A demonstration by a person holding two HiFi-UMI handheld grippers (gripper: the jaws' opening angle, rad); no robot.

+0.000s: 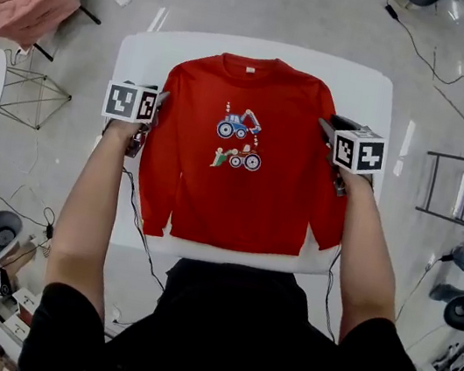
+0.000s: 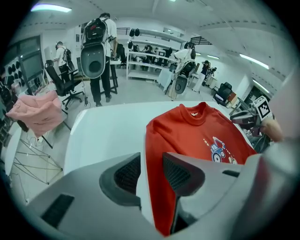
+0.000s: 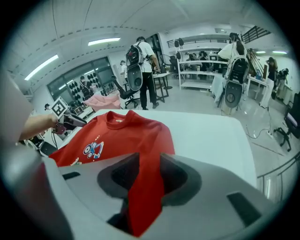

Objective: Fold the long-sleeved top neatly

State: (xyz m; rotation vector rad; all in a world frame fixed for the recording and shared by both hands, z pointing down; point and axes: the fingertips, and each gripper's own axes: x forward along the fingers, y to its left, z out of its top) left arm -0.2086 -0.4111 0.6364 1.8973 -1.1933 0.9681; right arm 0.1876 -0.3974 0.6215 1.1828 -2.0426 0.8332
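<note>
A: Head view first: where is the garment?

B: The red long-sleeved top (image 1: pixel 238 199) lies flat, front up, on the white surface (image 1: pixel 145 49), with the collar far and the hem near the person. Its sleeves run near-to-far down each side. The left gripper (image 1: pixel 159 103) sits at the left sleeve (image 1: pixel 157 167), up by the shoulder. The right gripper (image 1: pixel 328 126) mirrors it at the right sleeve (image 1: pixel 329 197).

A: And the left gripper view?

B: Its fingers (image 2: pixel 125 174) stand wide apart and press on nothing. The sleeve's outer edge runs lengthwise through the gap, red on the right and bare surface on the left.

A: The right gripper view?

B: It is much the same, mirrored. The fingers (image 3: pixel 177 177) are apart, and the sleeve's red cloth fills the gap along its length, not pinched as far as can be seen.

A: So what does the next move turn on?

B: Probably that alignment. Each sleeve lies right at its own gripper, its long axis in line with the gap, so each hand is nearest its own side. Lowering and closing would likely catch each edge, ready to fold inward toward the printed vehicles (image 1: pixel 238 141).
</note>
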